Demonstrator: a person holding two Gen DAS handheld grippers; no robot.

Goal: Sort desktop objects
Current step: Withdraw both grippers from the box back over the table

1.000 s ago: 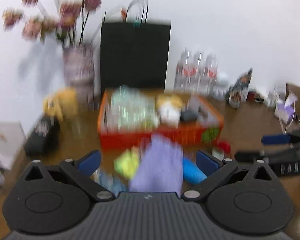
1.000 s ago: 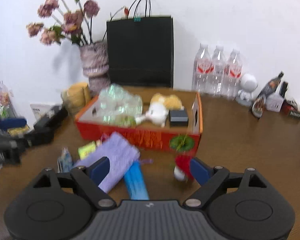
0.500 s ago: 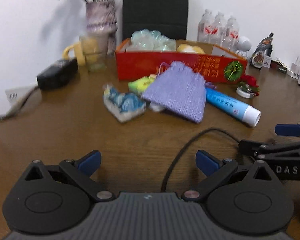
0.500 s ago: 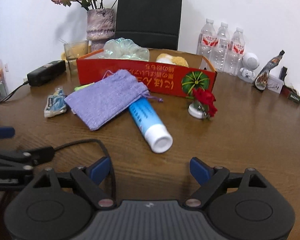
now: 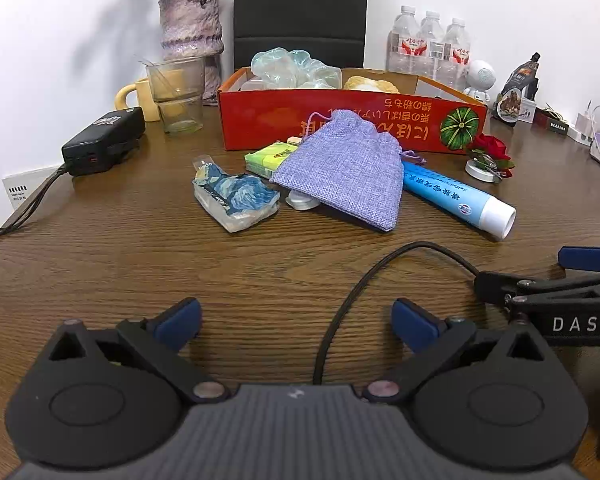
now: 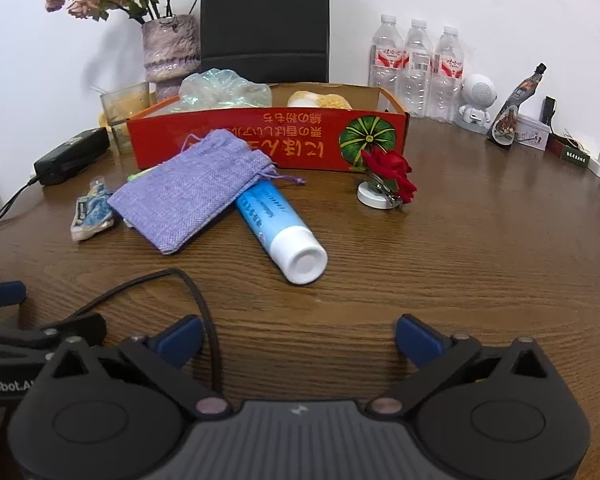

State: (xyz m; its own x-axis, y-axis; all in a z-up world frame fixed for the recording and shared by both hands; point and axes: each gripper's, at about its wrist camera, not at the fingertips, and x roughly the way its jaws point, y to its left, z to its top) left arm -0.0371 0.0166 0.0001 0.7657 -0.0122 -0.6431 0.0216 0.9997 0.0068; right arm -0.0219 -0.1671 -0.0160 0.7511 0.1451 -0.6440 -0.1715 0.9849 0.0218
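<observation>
While several things already sit inside the red box [image 5: 352,120] — a crumpled clear bag [image 5: 296,68] and something yellow and fluffy [image 5: 370,83] — still plenty left on the tabletop [image 5: 140,264] in front of it, so judged no more than partway done. Left out: a purple pouch [image 5: 348,168], lying partly over a blue tube [image 5: 456,198] and a green packet [image 5: 270,156]; a blue swirl-patterned pack [image 5: 236,198] just beside the pouch; a small white piece [image 5: 302,202] poking out from under the pouch; a red rose on a white base [image 5: 486,156] near the box's right corner.

Left gripper [image 5: 296,320] spread wide, holding nothing, low over bare wood and well short of the pile. Right gripper [image 6: 298,334] likewise wide open and empty, aimed toward the tube's white cap.

Seen only from the left wrist: the white piece under the pouch, and most of the green packet, which shows from the right wrist as a mere sliver. Seen better from the right wrist: the tube's cap end-on [image 6: 305,256], the rose [image 6: 388,170] standing clear of the box front, and a black cable [image 6: 168,284] looping across the wood.
</observation>
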